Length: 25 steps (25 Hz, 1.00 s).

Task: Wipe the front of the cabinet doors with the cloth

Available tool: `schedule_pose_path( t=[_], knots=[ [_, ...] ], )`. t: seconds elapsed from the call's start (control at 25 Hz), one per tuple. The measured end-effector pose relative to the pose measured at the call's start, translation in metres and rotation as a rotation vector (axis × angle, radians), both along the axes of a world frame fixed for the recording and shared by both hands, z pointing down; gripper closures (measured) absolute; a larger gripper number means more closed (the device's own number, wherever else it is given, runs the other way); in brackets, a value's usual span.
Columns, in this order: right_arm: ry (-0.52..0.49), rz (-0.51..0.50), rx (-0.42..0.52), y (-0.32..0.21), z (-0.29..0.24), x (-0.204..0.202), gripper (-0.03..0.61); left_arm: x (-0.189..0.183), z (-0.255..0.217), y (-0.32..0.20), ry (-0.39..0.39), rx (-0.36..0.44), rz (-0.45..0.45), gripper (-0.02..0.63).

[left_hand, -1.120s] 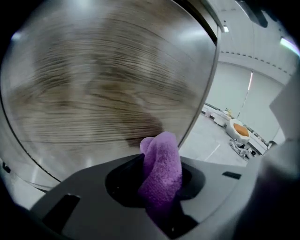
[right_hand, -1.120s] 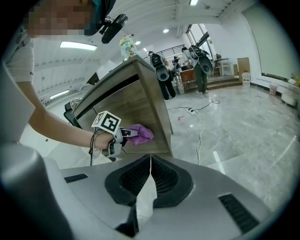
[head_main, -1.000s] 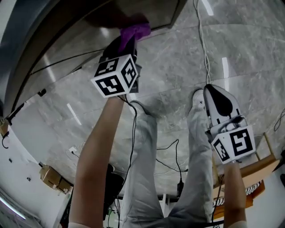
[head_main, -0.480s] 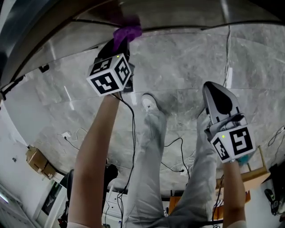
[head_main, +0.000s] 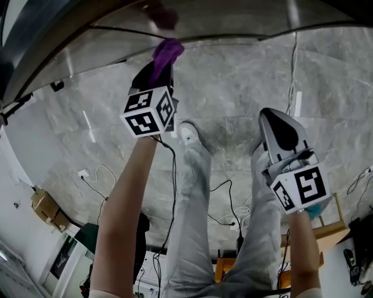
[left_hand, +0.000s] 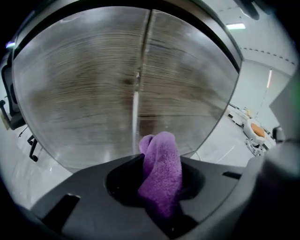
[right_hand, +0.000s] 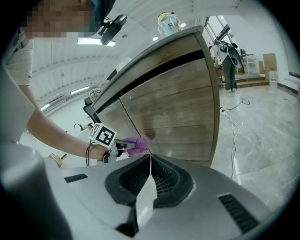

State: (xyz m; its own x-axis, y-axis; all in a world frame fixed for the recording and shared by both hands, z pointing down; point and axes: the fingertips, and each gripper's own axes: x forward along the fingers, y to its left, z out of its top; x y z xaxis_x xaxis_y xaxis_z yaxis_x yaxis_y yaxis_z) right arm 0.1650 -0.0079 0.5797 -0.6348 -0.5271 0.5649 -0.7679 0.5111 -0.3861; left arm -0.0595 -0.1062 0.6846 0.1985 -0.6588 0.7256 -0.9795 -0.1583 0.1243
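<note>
The left gripper (left_hand: 159, 197) has its jaws clamped on the purple cloth (left_hand: 161, 159), with a tuft poking ahead so fabric, not plastic, meets the cabinet doors (left_hand: 84, 84). The cloth seems just short of their seam. The right gripper (right_hand: 149, 183) hangs nearer, jaws together and empty.

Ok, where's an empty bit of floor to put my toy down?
The marble floor is bare between the cabinet and the shoe, up to the white cable. Behind the legs it's crowded with black cables and a cardboard box.
</note>
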Motion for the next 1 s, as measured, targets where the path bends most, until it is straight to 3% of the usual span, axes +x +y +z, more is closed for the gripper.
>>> schedule_pose_path(
  t=[0.28,0.4,0.52,0.64,0.76,1.0],
  knots=[
    [0.026,-0.014,-0.015,0.022,-0.002,0.087,0.551,0.176,0.02,0.011,0.047,-0.024,0.214,0.511],
    [0.031,0.035,-0.033,0.032,0.004,0.137,0.551,0.246,0.029,0.008,0.055,-0.034,0.291,0.511],
    [0.034,0.122,-0.053,0.042,0.014,0.187,0.551,0.296,0.039,0.0,0.074,-0.058,0.305,0.511],
    [0.037,0.22,-0.075,0.054,0.023,0.226,0.551,0.322,0.05,-0.013,0.103,-0.101,0.267,0.511],
    [0.054,0.272,-0.087,0.062,0.031,0.257,0.551,0.331,0.062,-0.032,0.074,-0.119,0.236,0.511],
    [0.086,0.346,-0.105,0.065,0.047,0.278,0.551,0.312,0.075,-0.065,-0.006,-0.13,0.22,0.511]
  ],
)
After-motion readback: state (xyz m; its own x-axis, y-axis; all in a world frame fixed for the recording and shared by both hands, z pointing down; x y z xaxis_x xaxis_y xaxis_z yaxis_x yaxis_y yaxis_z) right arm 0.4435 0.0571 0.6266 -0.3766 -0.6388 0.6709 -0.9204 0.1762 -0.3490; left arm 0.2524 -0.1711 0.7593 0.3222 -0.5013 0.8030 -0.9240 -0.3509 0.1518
